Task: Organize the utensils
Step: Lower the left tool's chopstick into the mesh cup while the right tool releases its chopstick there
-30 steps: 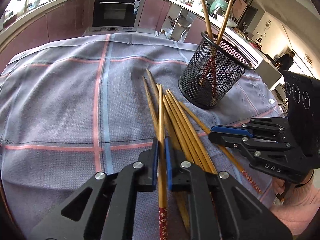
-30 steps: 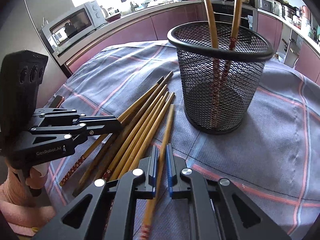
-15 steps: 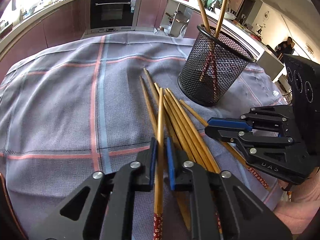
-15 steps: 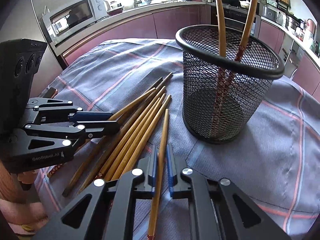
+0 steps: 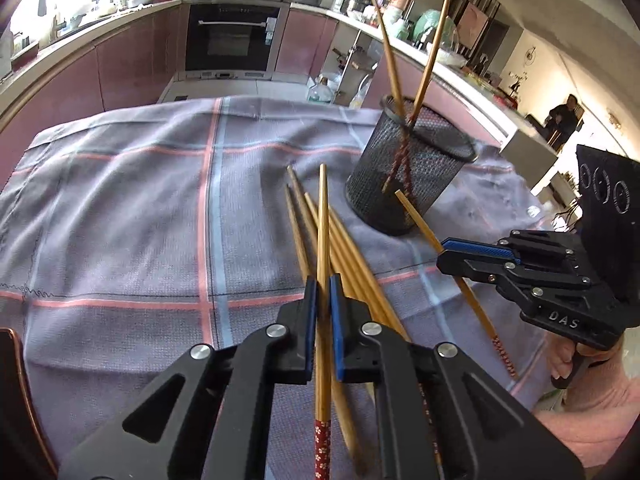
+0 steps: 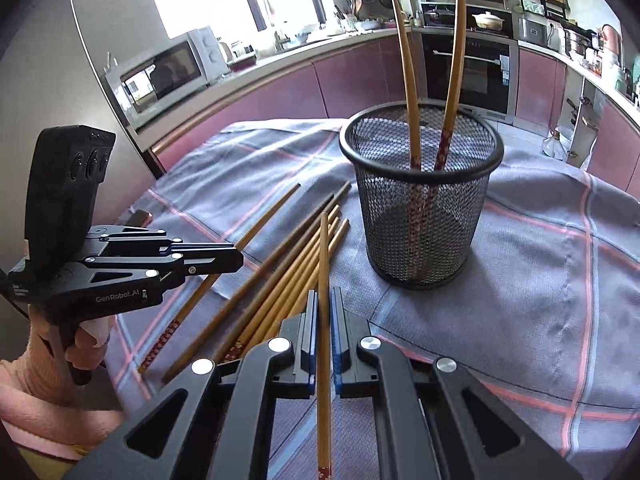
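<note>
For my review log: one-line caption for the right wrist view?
Right tongs grip one bamboo chopstick near black mesh holder, left tongs gripping another.

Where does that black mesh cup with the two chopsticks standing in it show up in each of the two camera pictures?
Left wrist view: the mesh cup stands right of centre, in the upper half, on the plaid cloth.
Right wrist view: the mesh cup stands just right of centre, larger and nearer.
Shared landmark: the loose chopsticks lying beside it; the built-in oven behind also shows in both.
</note>
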